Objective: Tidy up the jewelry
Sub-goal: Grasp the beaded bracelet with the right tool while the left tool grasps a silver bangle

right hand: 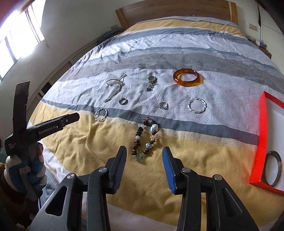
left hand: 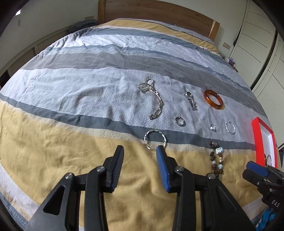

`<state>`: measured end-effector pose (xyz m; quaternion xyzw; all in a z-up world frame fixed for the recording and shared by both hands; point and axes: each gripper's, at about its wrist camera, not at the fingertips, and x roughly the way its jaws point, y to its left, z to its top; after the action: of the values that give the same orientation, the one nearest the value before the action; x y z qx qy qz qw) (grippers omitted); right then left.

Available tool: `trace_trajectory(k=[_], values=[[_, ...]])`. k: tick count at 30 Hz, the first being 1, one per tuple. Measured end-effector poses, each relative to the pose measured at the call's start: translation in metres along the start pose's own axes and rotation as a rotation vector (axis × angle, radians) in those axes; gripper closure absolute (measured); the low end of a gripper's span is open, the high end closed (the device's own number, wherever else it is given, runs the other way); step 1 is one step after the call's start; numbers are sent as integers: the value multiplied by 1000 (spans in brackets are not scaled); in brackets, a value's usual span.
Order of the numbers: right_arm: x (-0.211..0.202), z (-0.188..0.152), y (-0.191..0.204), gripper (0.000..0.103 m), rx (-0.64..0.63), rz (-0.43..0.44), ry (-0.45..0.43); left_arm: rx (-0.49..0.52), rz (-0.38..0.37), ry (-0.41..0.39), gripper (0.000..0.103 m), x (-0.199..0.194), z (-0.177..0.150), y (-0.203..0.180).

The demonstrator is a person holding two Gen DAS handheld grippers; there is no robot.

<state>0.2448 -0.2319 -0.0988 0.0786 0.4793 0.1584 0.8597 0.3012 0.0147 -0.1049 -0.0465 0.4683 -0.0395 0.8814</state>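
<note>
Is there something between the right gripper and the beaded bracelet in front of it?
Nothing visible. The right gripper is open above bare bedcover, and the beaded bracelet lies just ahead of its fingertips.

Bed, striped quilt [left hand: 79, 85] yellow, grey, white; wooden headboard [left hand: 150, 12]; white wardrobe doors [left hand: 262, 49] at right; bright window [right hand: 16, 35] at left.

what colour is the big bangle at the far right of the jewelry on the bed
Translucent amber-orange bangle; it shows best in the right wrist view.
</note>
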Motion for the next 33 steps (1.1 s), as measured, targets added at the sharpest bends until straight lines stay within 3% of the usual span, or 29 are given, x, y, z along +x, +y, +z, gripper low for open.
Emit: trace_trajectory(k=[9, 21, 23, 27, 33], values=[[48, 11, -10, 65, 45, -14, 59, 44, -21, 84, 75, 61, 7, 1], [99, 17, -9, 69, 45, -69, 105, 71, -83, 83, 77, 82, 9, 5], [103, 18, -9, 72, 47, -76, 98, 76, -78, 73, 81, 83, 9, 1], [104, 17, -12, 89, 55, -97, 77, 74, -83, 72, 97, 80, 11, -8], [86, 14, -14, 95, 83, -96, 38, 91, -59, 74, 100, 56, 7, -12]])
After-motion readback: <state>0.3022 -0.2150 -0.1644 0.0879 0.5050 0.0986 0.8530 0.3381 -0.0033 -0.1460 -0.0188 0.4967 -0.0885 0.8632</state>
